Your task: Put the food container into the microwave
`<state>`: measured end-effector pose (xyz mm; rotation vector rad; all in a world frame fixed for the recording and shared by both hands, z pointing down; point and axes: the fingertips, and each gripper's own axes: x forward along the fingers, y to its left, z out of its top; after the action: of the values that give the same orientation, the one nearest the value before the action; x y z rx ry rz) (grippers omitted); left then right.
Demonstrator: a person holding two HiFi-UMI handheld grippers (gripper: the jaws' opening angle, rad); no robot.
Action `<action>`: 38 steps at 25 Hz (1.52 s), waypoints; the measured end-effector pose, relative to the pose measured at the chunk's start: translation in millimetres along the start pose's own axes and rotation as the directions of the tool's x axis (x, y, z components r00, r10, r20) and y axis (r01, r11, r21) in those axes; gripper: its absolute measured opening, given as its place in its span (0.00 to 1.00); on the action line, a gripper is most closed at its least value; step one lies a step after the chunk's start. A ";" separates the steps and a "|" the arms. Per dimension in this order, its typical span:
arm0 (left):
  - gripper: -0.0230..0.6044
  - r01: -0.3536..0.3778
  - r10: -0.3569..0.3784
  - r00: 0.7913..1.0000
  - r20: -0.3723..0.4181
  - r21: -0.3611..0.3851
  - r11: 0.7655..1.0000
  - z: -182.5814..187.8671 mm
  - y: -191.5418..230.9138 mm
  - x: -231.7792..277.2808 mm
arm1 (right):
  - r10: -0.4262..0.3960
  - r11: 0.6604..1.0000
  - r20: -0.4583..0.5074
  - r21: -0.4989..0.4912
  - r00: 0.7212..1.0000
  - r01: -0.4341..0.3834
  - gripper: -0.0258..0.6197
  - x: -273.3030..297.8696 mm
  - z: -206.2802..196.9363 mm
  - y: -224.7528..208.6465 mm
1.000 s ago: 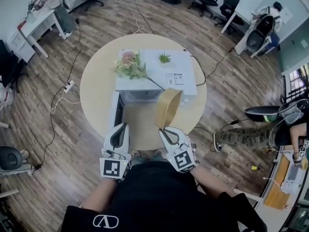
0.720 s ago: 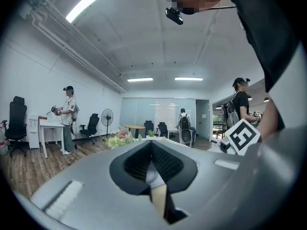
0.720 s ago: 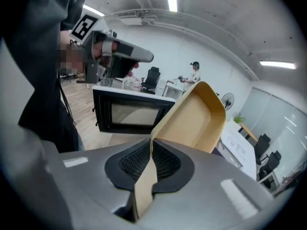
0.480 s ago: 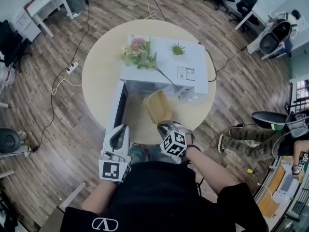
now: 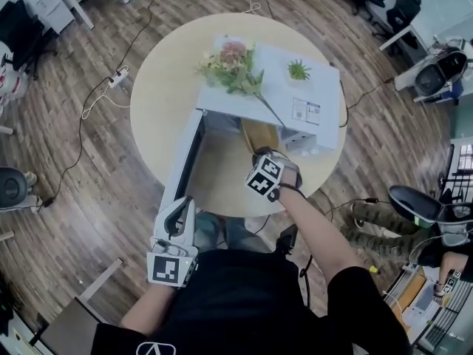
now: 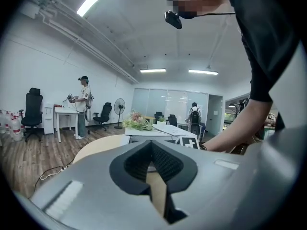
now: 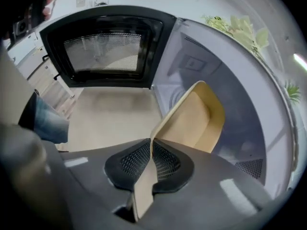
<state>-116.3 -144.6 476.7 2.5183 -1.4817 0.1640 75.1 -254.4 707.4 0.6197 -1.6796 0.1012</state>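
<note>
The white microwave (image 5: 295, 98) stands on the round table (image 5: 159, 87) with its door (image 5: 183, 161) swung open to the left. My right gripper (image 5: 264, 154) is shut on the rim of the tan food container (image 5: 260, 133), which reaches into the cavity's opening. In the right gripper view the container (image 7: 194, 119) is tilted, its far end inside the grey cavity (image 7: 240, 128), and the right gripper (image 7: 151, 145) clamps its near edge; the door's window (image 7: 105, 51) is at the left. My left gripper (image 5: 181, 204) hangs back at the table's front edge. Its jaws (image 6: 151, 145) are shut on nothing.
A bunch of flowers (image 5: 233, 65) and a small potted plant (image 5: 298, 69) sit on top of the microwave. A power strip (image 5: 118, 76) and cables lie on the wooden floor. A person's legs (image 5: 384, 224) are at the right, and office chairs stand further off.
My right gripper has carried the container forward from the table's front edge to the microwave's opening. The left gripper has stayed near my body.
</note>
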 end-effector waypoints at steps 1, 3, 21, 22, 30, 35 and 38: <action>0.04 -0.007 0.007 1.000 0.004 0.000 1.000 -2.1 1.3 -1.9 | -0.011 1.000 -0.011 0.000 1.000 0.011 0.08 4.6 3.5 -7.1; 0.04 -0.021 0.021 1.000 -0.009 -0.007 1.000 -7.7 3.5 -5.7 | -0.030 1.000 -0.026 -0.002 0.999 0.030 0.08 11.9 12.3 -19.2; 0.04 -0.002 -0.005 0.995 -0.098 -0.071 0.997 -41.3 -24.9 -25.9 | -0.183 0.980 -0.097 -0.093 0.978 0.174 0.08 58.2 48.8 -69.2; 0.04 0.003 -0.011 0.995 -0.102 -0.074 0.997 -42.1 -27.1 -26.5 | -0.193 0.978 -0.095 -0.099 0.977 0.184 0.08 59.5 49.4 -70.9; 0.04 0.032 -0.043 0.991 -0.128 -0.086 0.996 -44.6 -37.4 -27.8 | -0.267 0.959 -0.038 -0.105 0.963 0.262 0.08 58.1 56.8 -80.6; 0.04 0.037 -0.047 0.992 -0.117 -0.086 0.996 -42.2 -36.8 -26.0 | -0.317 0.942 0.024 -0.105 0.948 0.318 0.10 48.9 55.7 -79.5; 0.04 0.049 -0.058 0.992 -0.111 -0.078 0.996 -40.2 -39.8 -23.6 | -0.338 0.936 0.069 -0.084 0.939 0.343 0.11 41.8 55.3 -76.5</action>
<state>-92.5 -96.2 505.8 2.4429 -1.3504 0.2342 57.1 -355.9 713.7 0.8380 -1.5942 -0.2458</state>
